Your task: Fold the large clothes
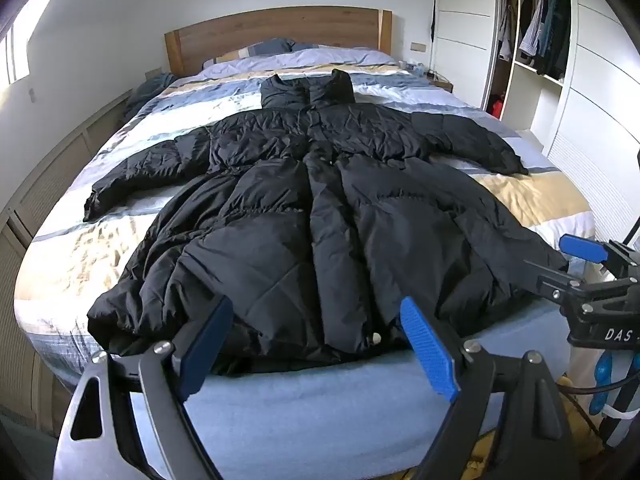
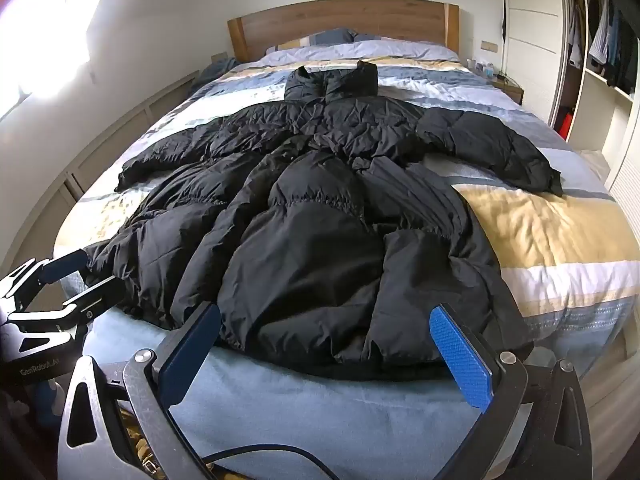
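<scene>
The black puffer coat (image 1: 320, 208) lies spread on the bed (image 1: 536, 200), collar toward the wooden headboard (image 1: 276, 32) and both sleeves stretched out sideways. At the coat's hem, the left tongs (image 1: 320, 344) and the right tongs (image 2: 328, 352) are both released (blue pads wide apart), holding nothing, just before the hem edge.

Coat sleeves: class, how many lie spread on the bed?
2. The left sleeve stretches toward the window side; the right sleeve stretches toward the wardrobe side. Neither is folded in yet.
</scene>
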`<state>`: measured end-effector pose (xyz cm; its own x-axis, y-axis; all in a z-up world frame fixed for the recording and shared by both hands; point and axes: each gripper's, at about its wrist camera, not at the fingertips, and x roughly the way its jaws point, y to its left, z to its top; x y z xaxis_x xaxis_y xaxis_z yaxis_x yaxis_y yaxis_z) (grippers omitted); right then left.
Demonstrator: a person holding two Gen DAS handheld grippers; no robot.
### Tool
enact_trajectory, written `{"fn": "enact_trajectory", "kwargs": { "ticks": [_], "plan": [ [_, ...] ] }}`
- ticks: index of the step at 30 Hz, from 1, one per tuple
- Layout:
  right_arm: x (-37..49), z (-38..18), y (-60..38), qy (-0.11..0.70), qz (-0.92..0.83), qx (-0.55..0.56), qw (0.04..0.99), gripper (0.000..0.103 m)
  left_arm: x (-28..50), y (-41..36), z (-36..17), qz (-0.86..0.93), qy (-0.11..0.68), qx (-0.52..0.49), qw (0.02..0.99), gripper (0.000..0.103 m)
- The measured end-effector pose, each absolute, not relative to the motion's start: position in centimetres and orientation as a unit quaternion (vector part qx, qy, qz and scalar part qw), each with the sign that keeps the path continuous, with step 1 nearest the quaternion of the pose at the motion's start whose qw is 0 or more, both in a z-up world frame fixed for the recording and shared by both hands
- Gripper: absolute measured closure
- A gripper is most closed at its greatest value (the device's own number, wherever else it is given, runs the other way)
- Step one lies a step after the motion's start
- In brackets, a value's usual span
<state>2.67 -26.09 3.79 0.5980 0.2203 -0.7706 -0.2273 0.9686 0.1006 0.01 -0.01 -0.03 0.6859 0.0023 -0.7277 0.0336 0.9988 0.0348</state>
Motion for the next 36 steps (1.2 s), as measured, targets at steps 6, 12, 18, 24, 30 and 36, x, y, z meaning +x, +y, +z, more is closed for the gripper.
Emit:
{"fn": "enact_trajectory", "kwargs": {
  "ticks": [6, 12, 18, 24, 30, 36],
  "plan": [
    [2.7, 4.0, -26.1, 0.431, 0.123, -0.003, 0.894, 0.0, 0.1, -0.8, -0.5, -0.015, 0.404, 0.022, 0.914, 0.017],
    [2.8, 3.5, -26.3, 0.437, 0.123, -0.003, 0.891, 0.0, 0.6, -0.4, -0.9, -0.027, 0.413, 0.02, 0.91, 0.017],
    [3.2, 3.1, -25.9, 0.445, 0.123, -0.01, 0.887, 0.0, 0.9, -0.4, -1.3, -0.035, 0.418, 0.017, 0.908, 0.017],
    [3.4, 2.8, -25.9, 0.449, 0.124, -0.006, 0.885, 0.0, 1.4, 0.1, -1.7, -0.04, 0.427, 0.006, 0.904, 0.017],
    [4.0, 2.5, -26.0, 0.451, 0.117, -0.003, 0.885, 0.0, 1.8, 0.2, -2.0, -0.046, 0.43, 0.002, 0.902, 0.017],
    [4.2, 2.3, -26.0, 0.453, 0.118, -0.003, 0.884, 0.0, 2.2, 0.3, -2.3, -0.041, 0.433, 0.007, 0.901, 0.017]
  ]
}}
